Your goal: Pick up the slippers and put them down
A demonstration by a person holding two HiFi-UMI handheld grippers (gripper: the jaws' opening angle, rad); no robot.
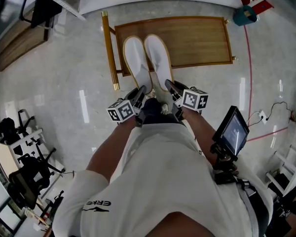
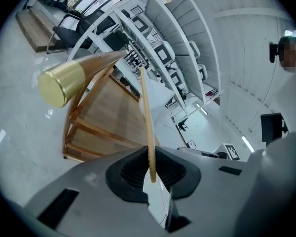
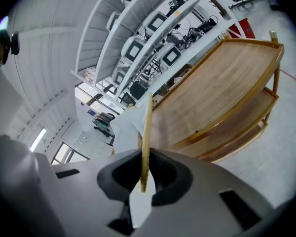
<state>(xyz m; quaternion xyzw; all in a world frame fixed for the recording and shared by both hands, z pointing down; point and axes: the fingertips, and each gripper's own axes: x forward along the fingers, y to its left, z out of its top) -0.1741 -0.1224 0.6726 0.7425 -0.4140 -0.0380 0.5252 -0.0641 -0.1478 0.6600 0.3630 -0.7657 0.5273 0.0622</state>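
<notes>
Two white slippers with tan rims hang side by side over a low wooden rack [image 1: 197, 38]. My left gripper [image 1: 139, 94] is shut on the heel rim of the left slipper [image 1: 136, 60]. My right gripper [image 1: 170, 87] is shut on the heel rim of the right slipper [image 1: 158, 58]. In the left gripper view the thin tan rim [image 2: 147, 117] runs up out of the closed left gripper [image 2: 152, 174], with the rack [image 2: 103, 117] beyond. In the right gripper view the rim [image 3: 147, 127] is pinched the same way in the right gripper [image 3: 144, 179], above the rack's top board [image 3: 222, 93].
The rack has a gold-capped post [image 2: 61, 83] at its left end. A tablet on a stand [image 1: 233, 132] is at my right, a red line [image 1: 250, 73] runs on the floor beside it. Black equipment [image 1: 29, 172] stands at the left. White shelving [image 3: 138, 28] lies beyond the rack.
</notes>
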